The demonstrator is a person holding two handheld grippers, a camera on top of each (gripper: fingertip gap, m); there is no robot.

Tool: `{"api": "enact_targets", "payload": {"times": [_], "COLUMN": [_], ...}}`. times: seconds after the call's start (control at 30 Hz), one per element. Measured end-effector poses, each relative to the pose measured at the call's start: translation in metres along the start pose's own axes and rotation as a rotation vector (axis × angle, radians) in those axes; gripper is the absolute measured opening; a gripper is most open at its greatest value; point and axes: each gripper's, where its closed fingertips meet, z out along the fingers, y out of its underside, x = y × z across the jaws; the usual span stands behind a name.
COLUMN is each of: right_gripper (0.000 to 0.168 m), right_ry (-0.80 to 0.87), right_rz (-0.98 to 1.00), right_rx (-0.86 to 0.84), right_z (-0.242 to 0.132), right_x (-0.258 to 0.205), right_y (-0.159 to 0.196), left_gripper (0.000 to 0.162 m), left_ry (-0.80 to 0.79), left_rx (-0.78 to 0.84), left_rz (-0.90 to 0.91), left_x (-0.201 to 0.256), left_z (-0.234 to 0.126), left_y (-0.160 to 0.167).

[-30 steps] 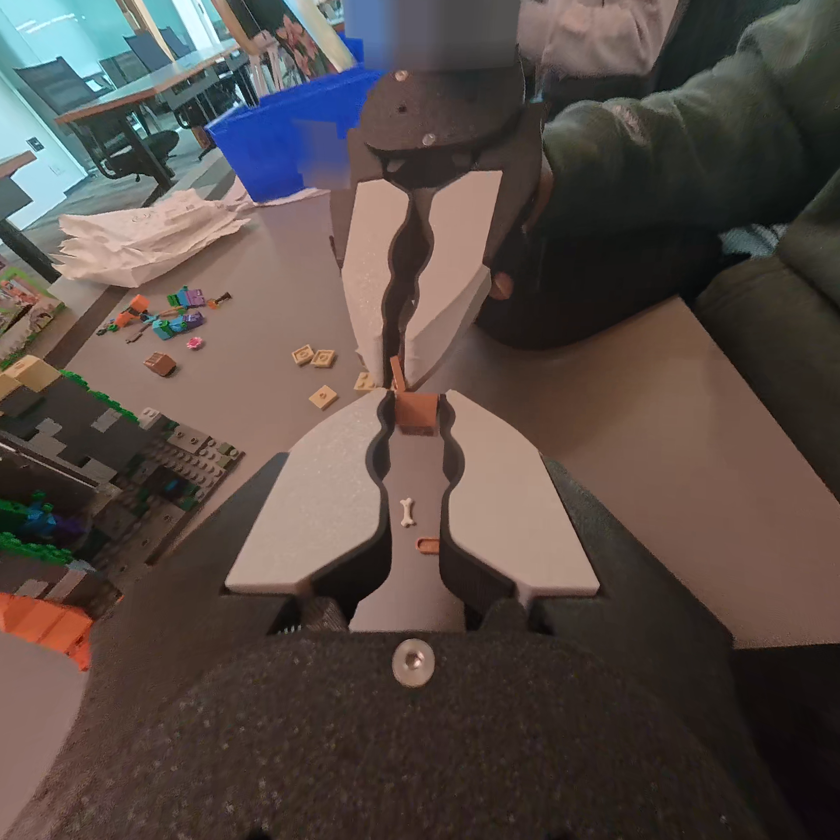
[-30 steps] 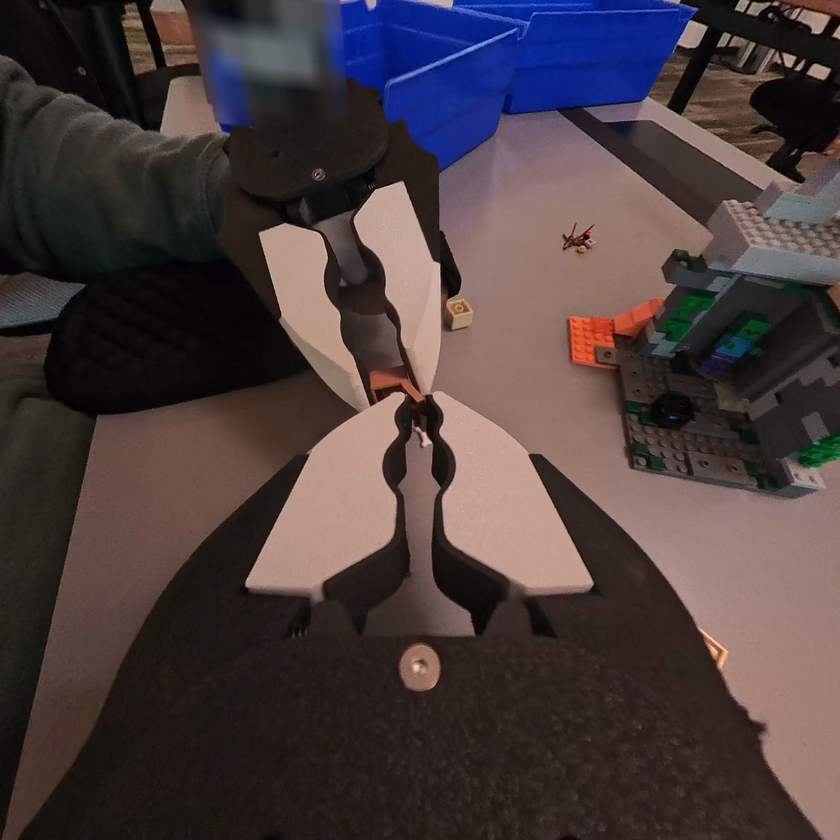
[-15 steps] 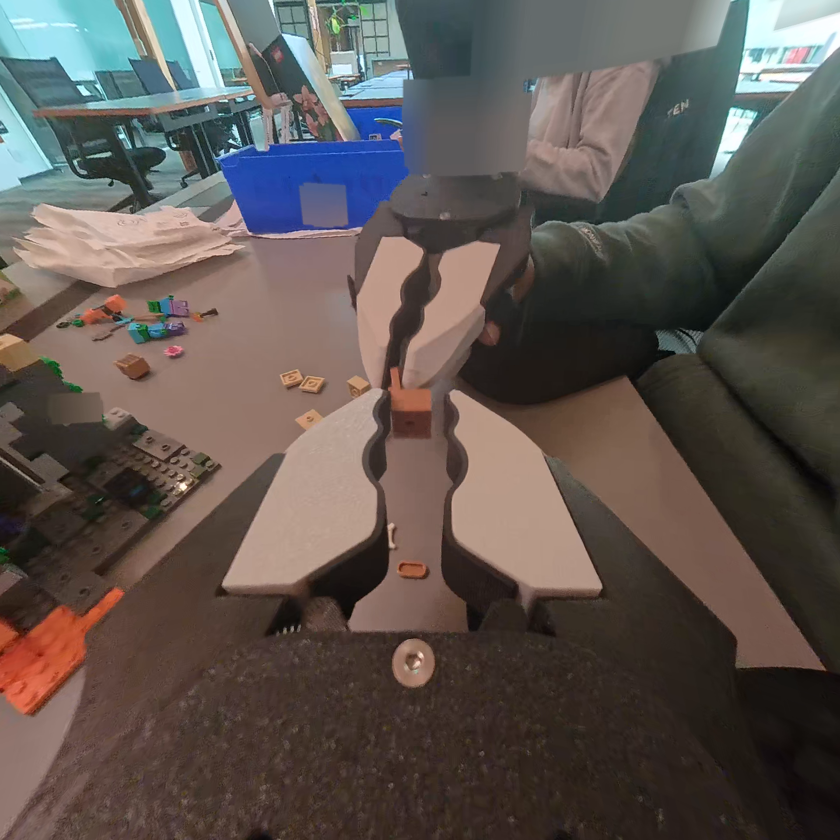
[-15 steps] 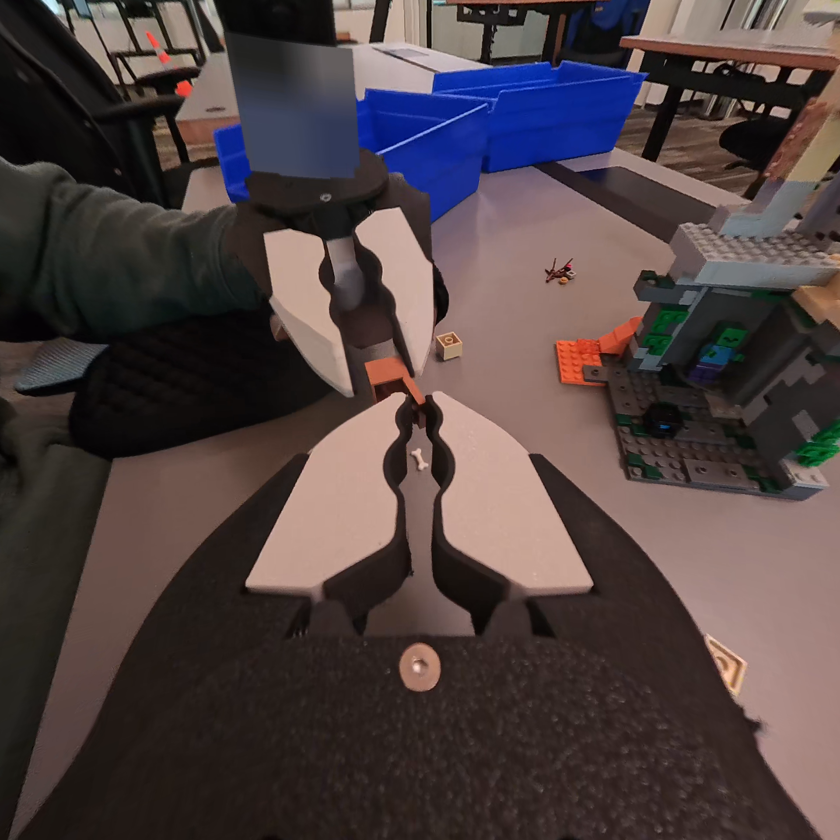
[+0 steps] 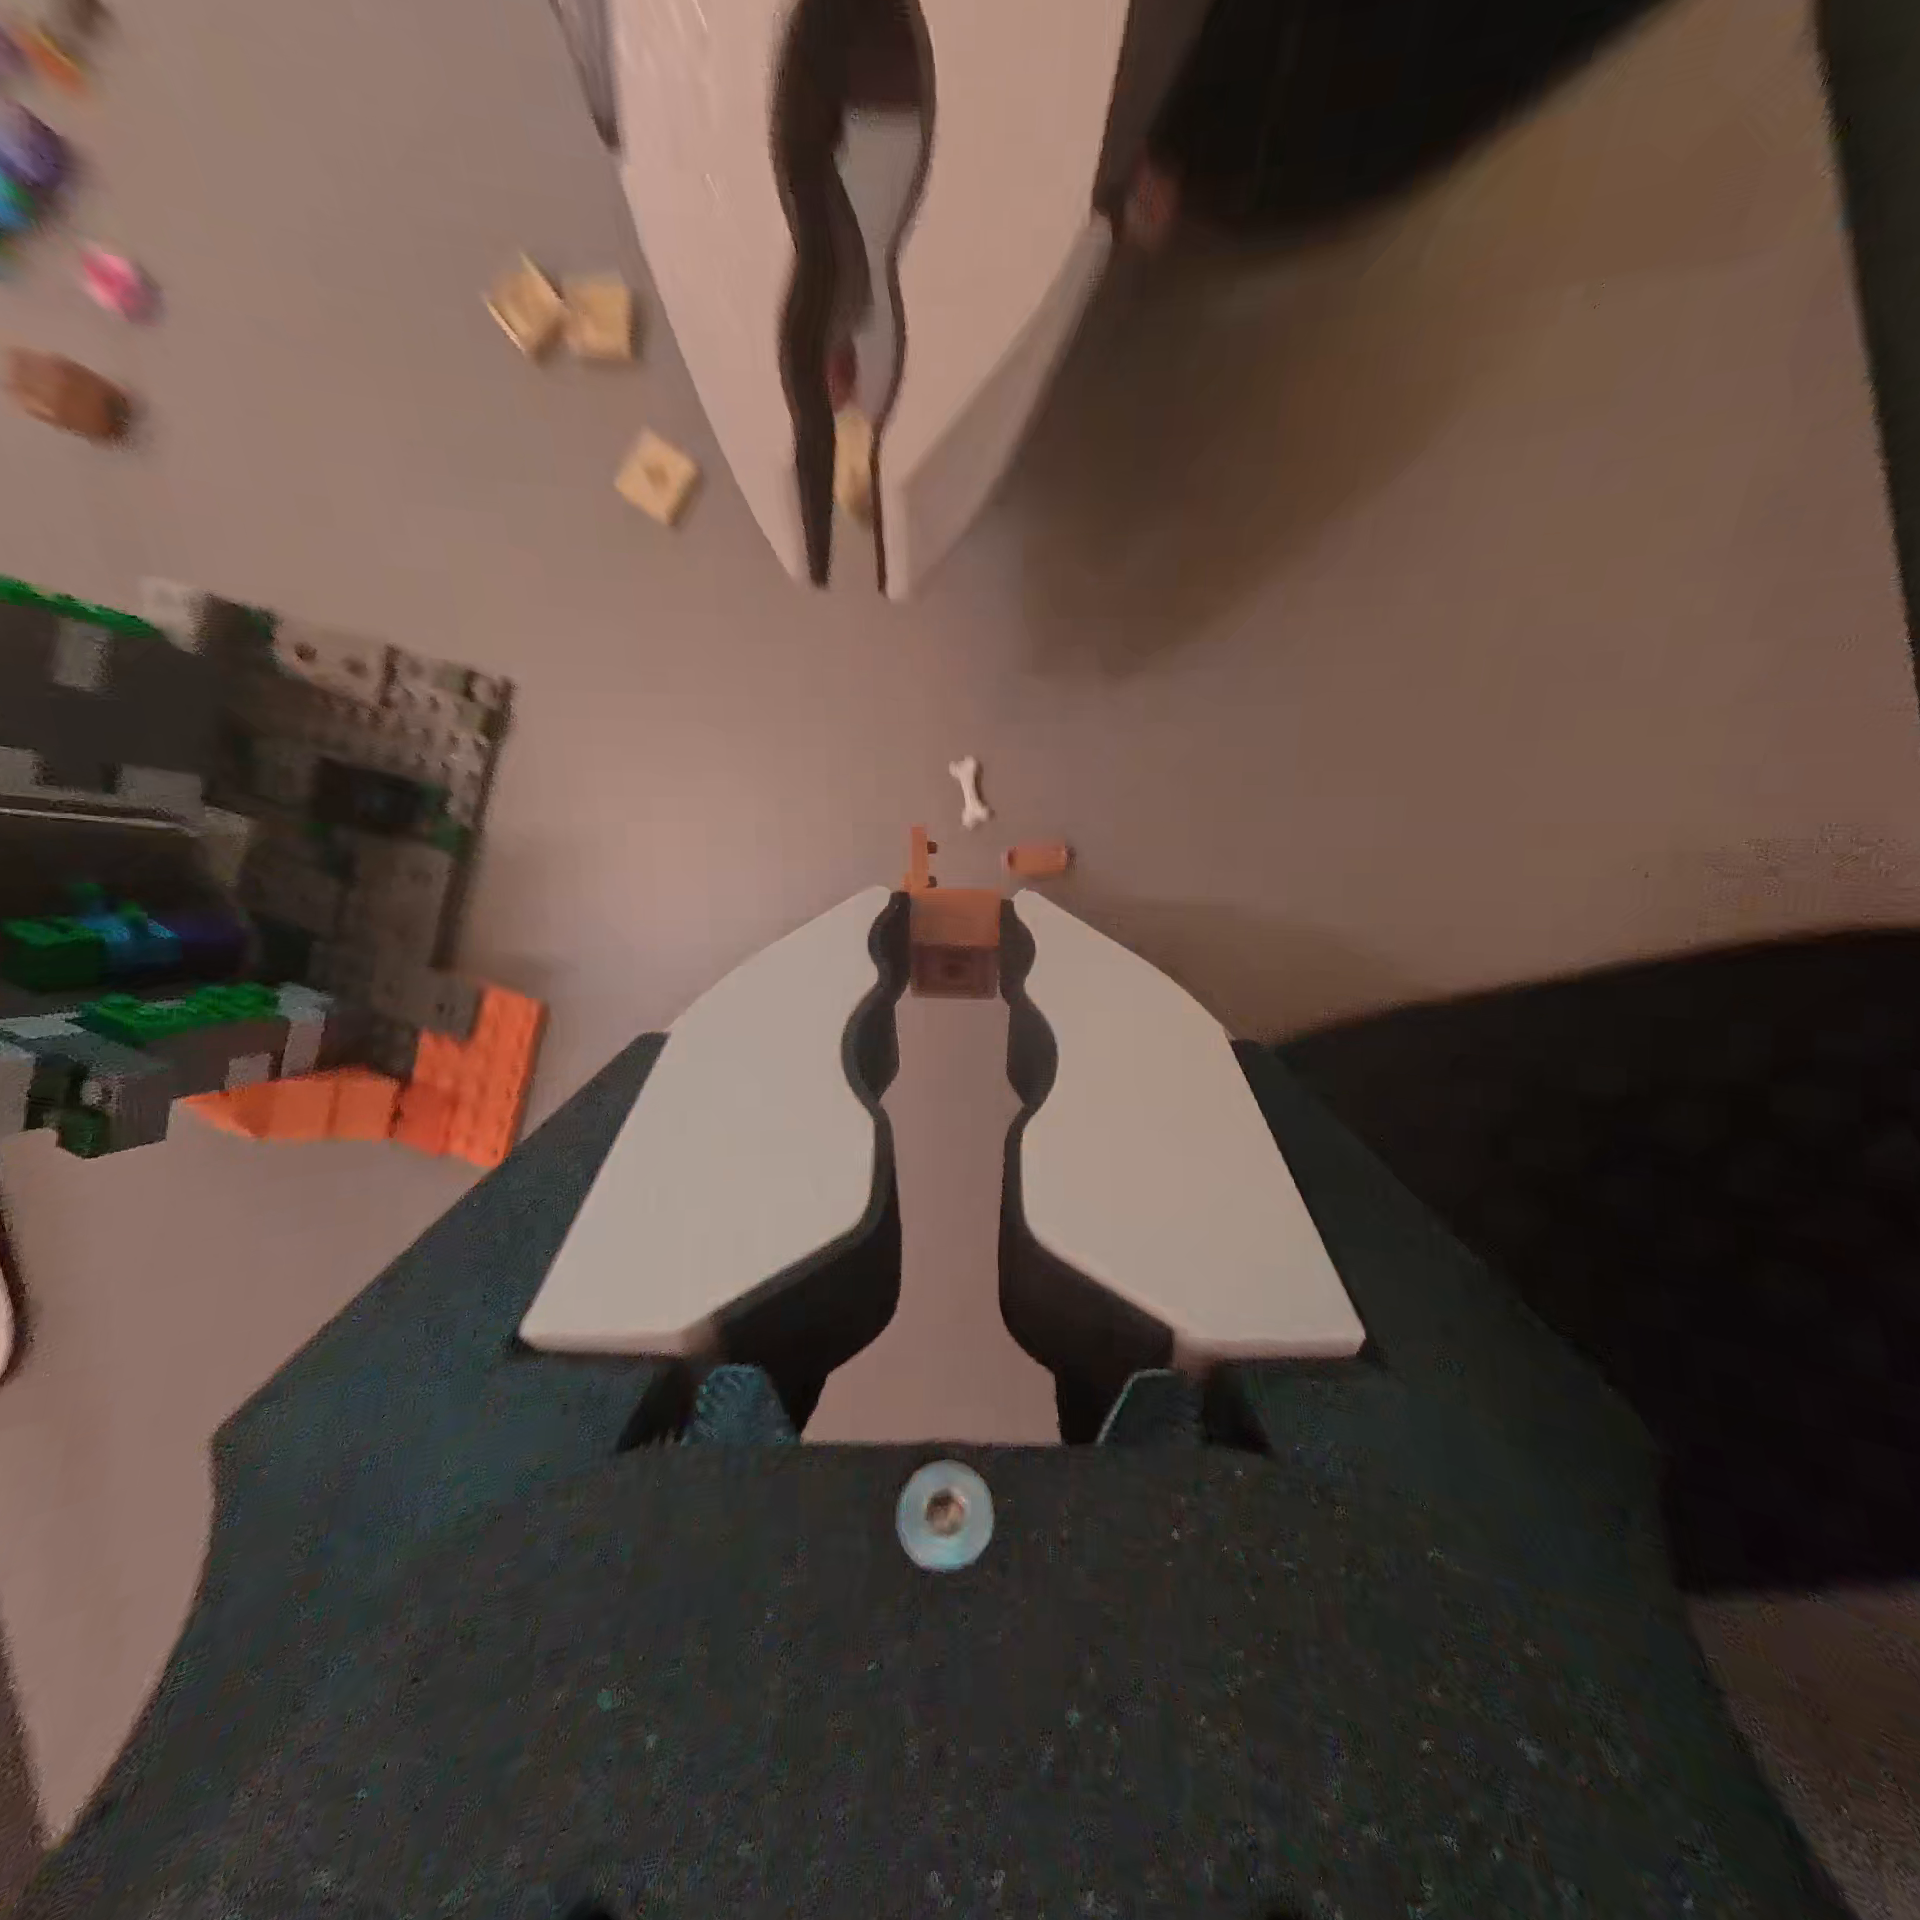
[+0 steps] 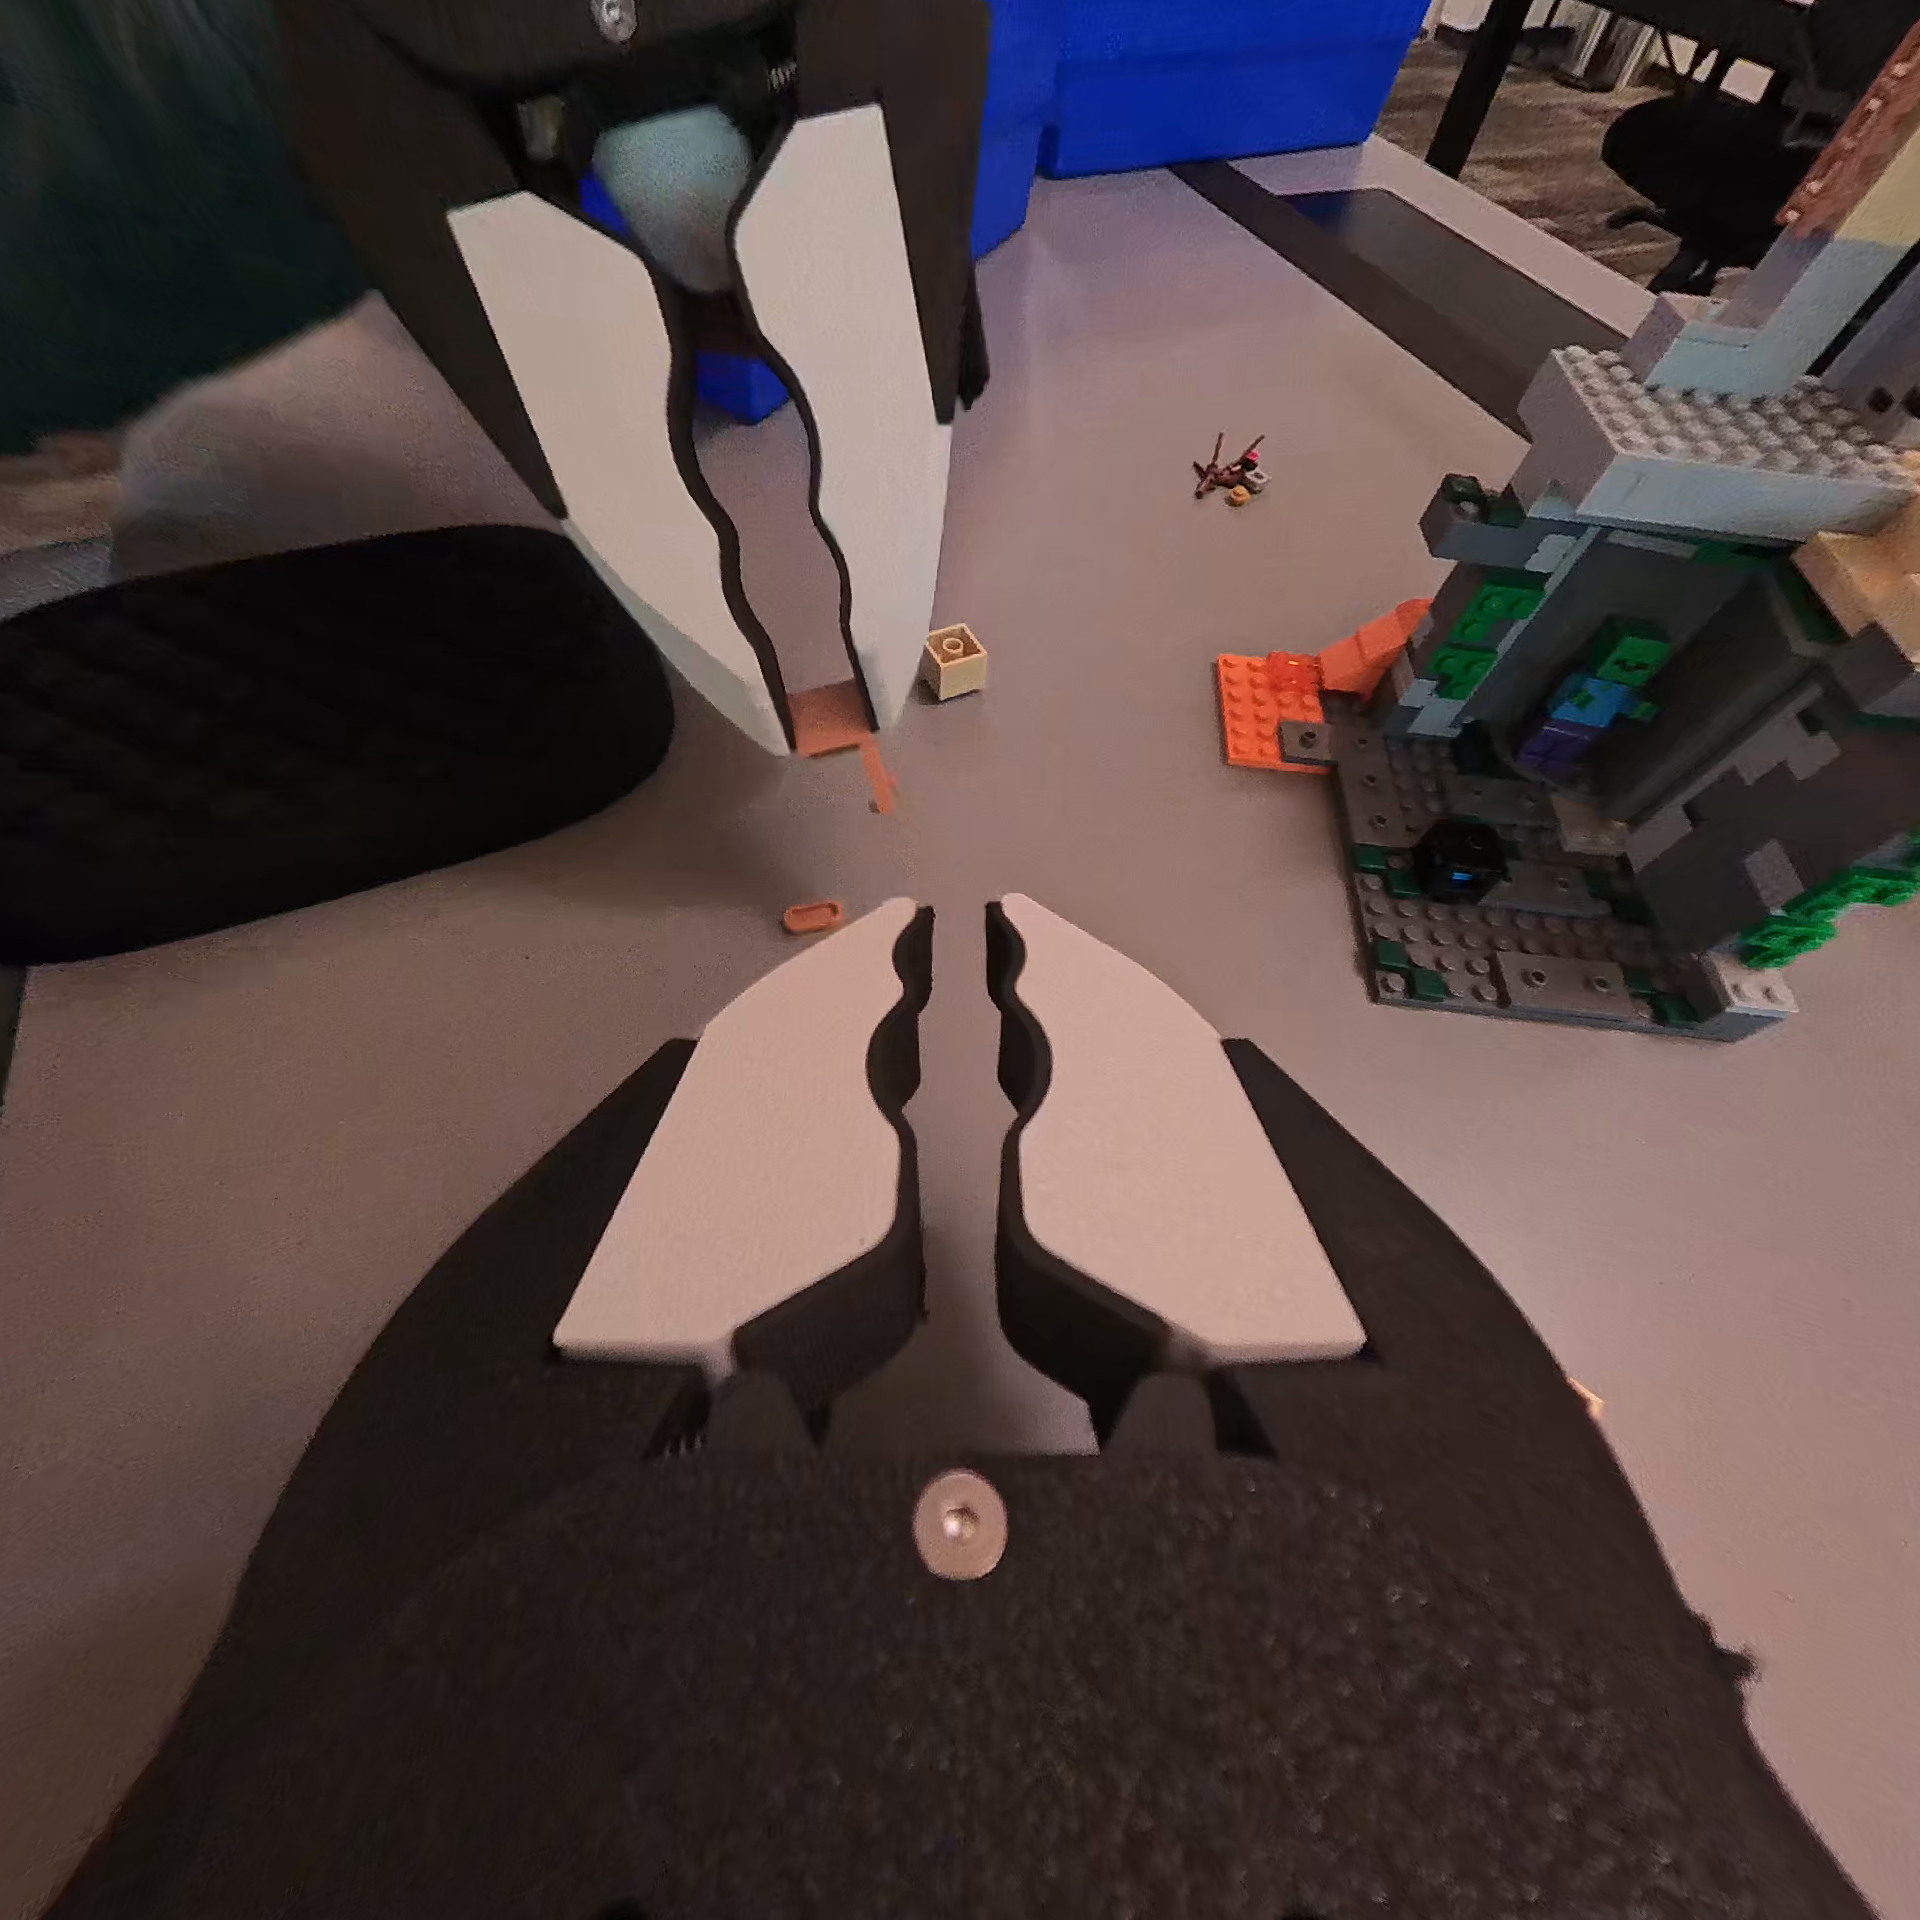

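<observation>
My left gripper [image 5: 954, 902] is shut on a small brown brick [image 5: 953, 940] at its fingertips. A thin orange-brown piece [image 5: 920, 858] sticks out from the brick's front. The right wrist view shows this gripper [image 6: 831, 734] pointing down, with the brick [image 6: 824, 715] and thin piece [image 6: 881, 781] just above the grey table [image 6: 1081, 436]. My right gripper [image 6: 958, 910] is empty, its jaws a narrow gap apart, a short way from the brick. It also shows in the left wrist view [image 5: 852, 578]. A white bone piece [image 5: 971, 792] and a small orange rounded piece [image 6: 812, 916] lie between the grippers.
A grey, green and orange brick building [image 6: 1621, 748] stands at the right, also seen in the left wrist view [image 5: 260, 894]. A tan brick [image 6: 954, 660] lies beside the left gripper. There are tan tiles [image 5: 566, 312], a black padded cushion [image 6: 312, 727], blue bins [image 6: 1195, 94], and tiny dark pieces [image 6: 1231, 480]. My hands' fingertips stand some 6 cm from each other. The white bone piece [image 5: 971, 792] is about equally far from each gripper, around 6 cm.
My right gripper has let go of the thin piece and drawn back from the brick. My left gripper has tipped down towards the table, still holding the brick with the thin piece on it.
</observation>
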Motion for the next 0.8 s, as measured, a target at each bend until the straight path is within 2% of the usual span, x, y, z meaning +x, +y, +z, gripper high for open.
{"api": "enact_targets", "payload": {"times": [0.17, 0.3, 0.43, 0.53, 0.7, 0.8], "right_gripper": [0.009, 0.009, 0.009, 0.011, 0.019, 0.022], "right_ry": [0.025, 0.013, -0.022, -0.029, -0.052, -0.112], "right_rz": [-0.002, 0.000, -0.023, -0.042, -0.029, 0.004], "right_rx": [-0.021, -0.024, -0.032, -0.039, 0.015, 0.098], "right_z": [-0.002, -0.003, -0.003, -0.002, -0.005, -0.009], "right_x": [0.004, 0.002, -0.007, -0.010, -0.014, -0.022], "right_y": [0.005, 0.005, 0.006, 0.006, -0.004, -0.017], "left_gripper": [0.016, 0.016, 0.016, 0.016, 0.016, 0.016], "left_ry": [0.096, 0.100, 0.060, 0.007, 0.063, 0.104], "left_rx": [-0.255, -0.261, -0.200, -0.045, 0.478, 0.749], "left_rz": [0.083, 0.114, 0.081, 0.028, -0.138, -0.218], "left_x": [0.006, 0.005, -0.004, -0.011, 0.000, 0.005], "left_z": [0.006, 0.012, 0.008, 0.003, -0.016, -0.030], "left_y": [0.013, 0.002, -0.003, -0.014, -0.048, -0.057]}}
